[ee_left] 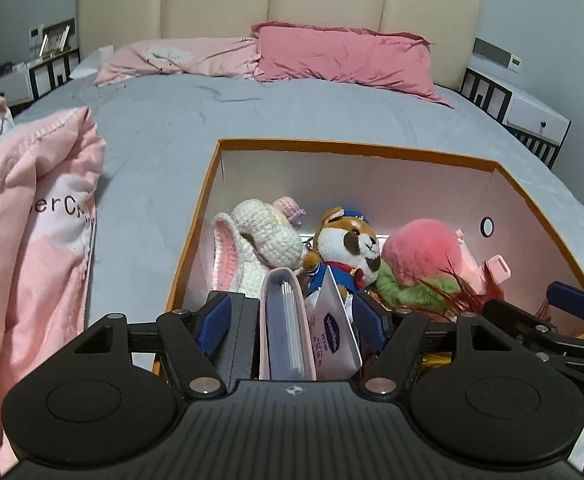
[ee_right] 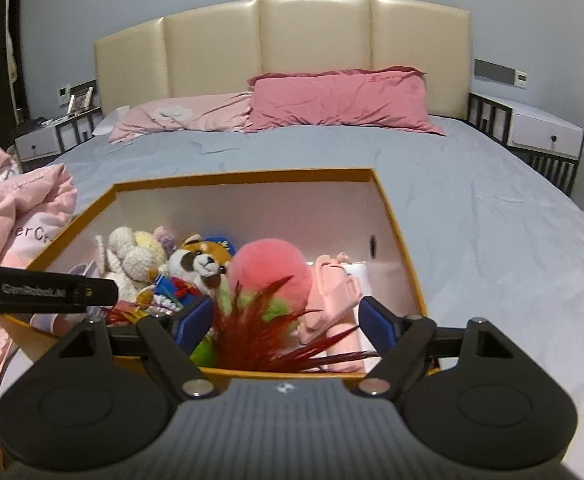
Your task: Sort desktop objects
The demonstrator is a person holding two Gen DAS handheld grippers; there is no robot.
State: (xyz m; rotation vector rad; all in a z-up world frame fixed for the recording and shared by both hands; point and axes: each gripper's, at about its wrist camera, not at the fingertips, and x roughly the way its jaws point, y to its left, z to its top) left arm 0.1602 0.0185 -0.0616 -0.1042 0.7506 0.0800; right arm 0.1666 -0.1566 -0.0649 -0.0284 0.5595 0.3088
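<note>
**Both claws released over the toy box**

Nearest, the left gripper (ee_left: 290, 318) stands spread around a pink card holder (ee_left: 286, 320) at the orange box's (ee_left: 356, 150) near wall, pads apart from it. It looks stiff and light; pinch its flat sides. The right gripper (ee_right: 286, 320) gapes over red feathers (ee_right: 268, 330), flimsy. Farther in lie soft plush toys (ee_left: 348, 248).

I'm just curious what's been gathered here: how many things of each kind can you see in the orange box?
Soft toys: 3 (crocheted bunny, fox plush, pink-and-green pompom)
Pink card binder: 1
Vaseline sachet: 1
Red feather piece: 1
Pink plastic case: 1
Total: 7
</note>
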